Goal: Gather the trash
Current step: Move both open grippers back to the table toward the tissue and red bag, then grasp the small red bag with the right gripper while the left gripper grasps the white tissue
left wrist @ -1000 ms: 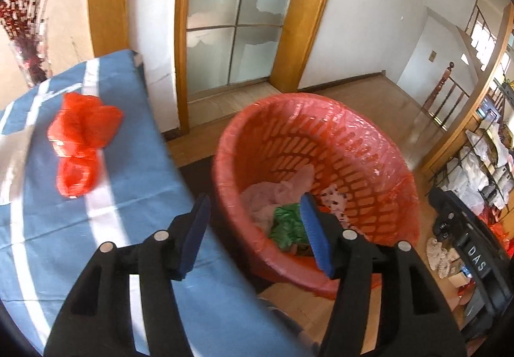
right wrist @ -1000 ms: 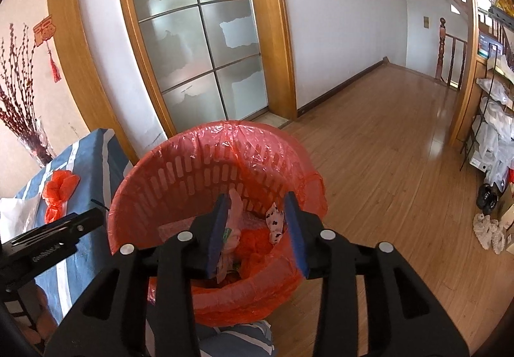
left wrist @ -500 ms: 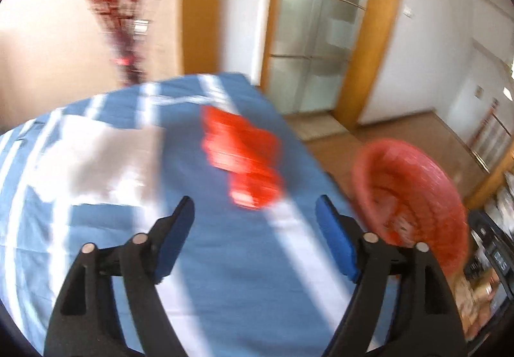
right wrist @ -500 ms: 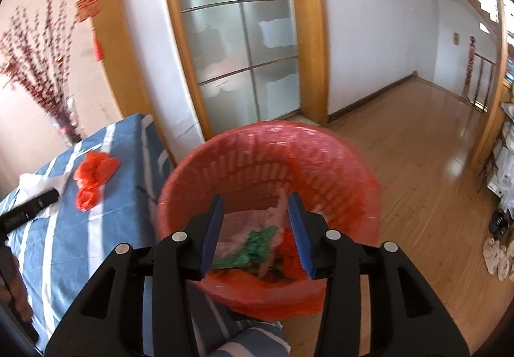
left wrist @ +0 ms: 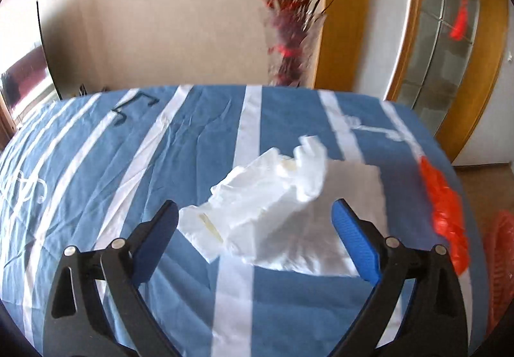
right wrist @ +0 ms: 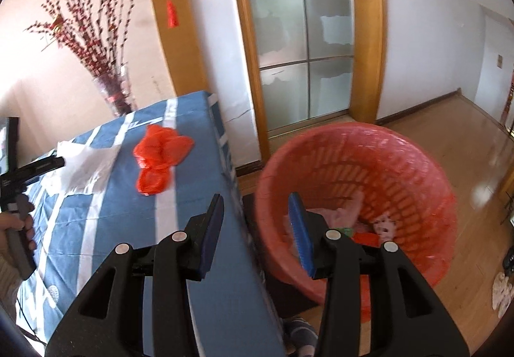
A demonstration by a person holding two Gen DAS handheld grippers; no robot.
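Left gripper (left wrist: 253, 222) jaws just opened wide, empty, over crumpled white plastic bag (left wrist: 282, 206), blurred; right gripper (right wrist: 257, 222) half-open, empty.

one white bag (left wrist: 282, 196), one red bag (right wrist: 160, 158), one basket (right wrist: 417, 170), one vase (right wrist: 115, 93).

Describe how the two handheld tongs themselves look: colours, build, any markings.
Both match. The left tongs and right tongs are black plastic frames with cut-out openings and silver rivets at the pivots. Each finger carries a flat blue textured pad. In the right wrist view, the left tool shows a black body with small unreadable white lettering and a grey handle.
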